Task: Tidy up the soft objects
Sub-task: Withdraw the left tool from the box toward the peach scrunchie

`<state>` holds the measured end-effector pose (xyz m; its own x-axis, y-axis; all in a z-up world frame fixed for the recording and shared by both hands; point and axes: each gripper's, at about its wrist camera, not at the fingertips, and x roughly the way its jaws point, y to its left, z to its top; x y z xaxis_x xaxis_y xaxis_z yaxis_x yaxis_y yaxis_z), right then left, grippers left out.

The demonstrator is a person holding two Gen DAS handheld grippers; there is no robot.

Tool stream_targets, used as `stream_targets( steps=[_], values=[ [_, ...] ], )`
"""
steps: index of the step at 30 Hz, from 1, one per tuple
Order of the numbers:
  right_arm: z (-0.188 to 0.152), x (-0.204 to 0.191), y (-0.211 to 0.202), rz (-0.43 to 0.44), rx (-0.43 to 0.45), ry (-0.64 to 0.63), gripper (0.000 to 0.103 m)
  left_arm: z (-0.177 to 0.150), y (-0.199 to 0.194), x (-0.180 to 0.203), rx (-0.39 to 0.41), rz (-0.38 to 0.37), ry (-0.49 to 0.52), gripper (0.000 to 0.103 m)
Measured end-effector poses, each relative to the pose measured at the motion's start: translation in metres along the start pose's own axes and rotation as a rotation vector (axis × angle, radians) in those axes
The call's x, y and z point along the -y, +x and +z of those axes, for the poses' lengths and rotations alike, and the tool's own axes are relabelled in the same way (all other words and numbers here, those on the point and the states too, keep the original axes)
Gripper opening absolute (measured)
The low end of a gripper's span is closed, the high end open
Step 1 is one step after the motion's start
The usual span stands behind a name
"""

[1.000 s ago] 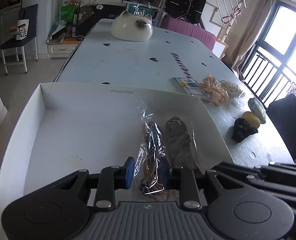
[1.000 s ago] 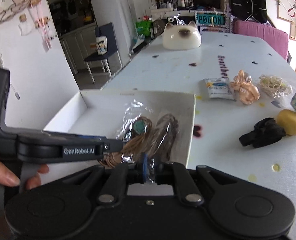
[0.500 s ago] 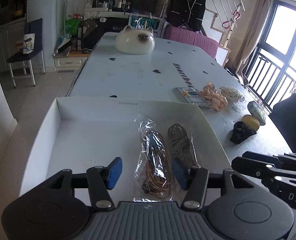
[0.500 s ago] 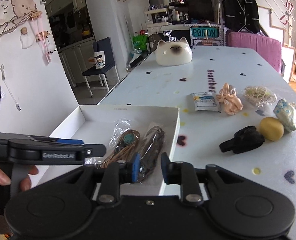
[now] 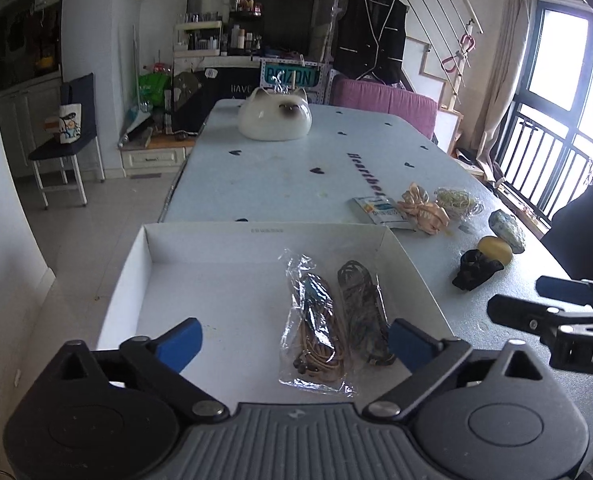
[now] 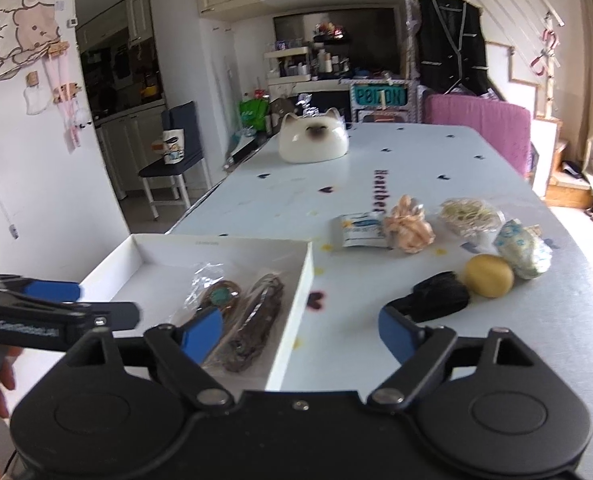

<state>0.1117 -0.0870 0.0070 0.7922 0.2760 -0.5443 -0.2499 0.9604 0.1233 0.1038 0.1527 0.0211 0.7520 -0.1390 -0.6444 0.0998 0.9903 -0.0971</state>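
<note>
1. Two clear plastic packets lay side by side in the shallow white cardboard box point(image 5: 144, 256), toward its right edge: the packet of tan cords point(image 5: 316, 328) and the packet of dark cords point(image 5: 362, 312). By my reading, these two were already sorted.
2. The left gripper point(image 5: 296, 340) hung spread wide over the box's near edge, grasping nothing.
3. The right gripper point(image 6: 300, 332) was likewise released and empty, above the table point(image 6: 416, 168) just right of the box.
4. Still loose along the table's right edge: a black fabric scrunchie point(image 6: 440, 296), a yellow round sponge ball point(image 6: 488, 276), a patterned soft bundle point(image 6: 524, 254), a bag of pale rubber bands point(image 6: 470, 214), a peach scrunchie point(image 6: 410, 230) and a white-blue sachet point(image 6: 360, 232).
5. Most of the sorting seemingly remained; the black scrunchie lay nearest the right gripper.
</note>
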Motion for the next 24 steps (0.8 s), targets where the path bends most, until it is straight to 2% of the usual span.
stream_targets(
  steps=[7,12,24],
  values=[
    [0.000,0.007,-0.010,-0.045,0.035,-0.017,0.103,0.000,-0.019,0.002,0.028,0.026,0.007,0.103],
    [0.000,0.013,-0.018,-0.045,0.058,-0.023,0.103,0.001,-0.026,0.008,0.039,0.046,0.019,0.103],
    [0.013,0.041,-0.041,-0.030,0.102,-0.019,0.103,0.018,-0.039,0.035,0.081,0.042,0.050,0.103]
  ],
)
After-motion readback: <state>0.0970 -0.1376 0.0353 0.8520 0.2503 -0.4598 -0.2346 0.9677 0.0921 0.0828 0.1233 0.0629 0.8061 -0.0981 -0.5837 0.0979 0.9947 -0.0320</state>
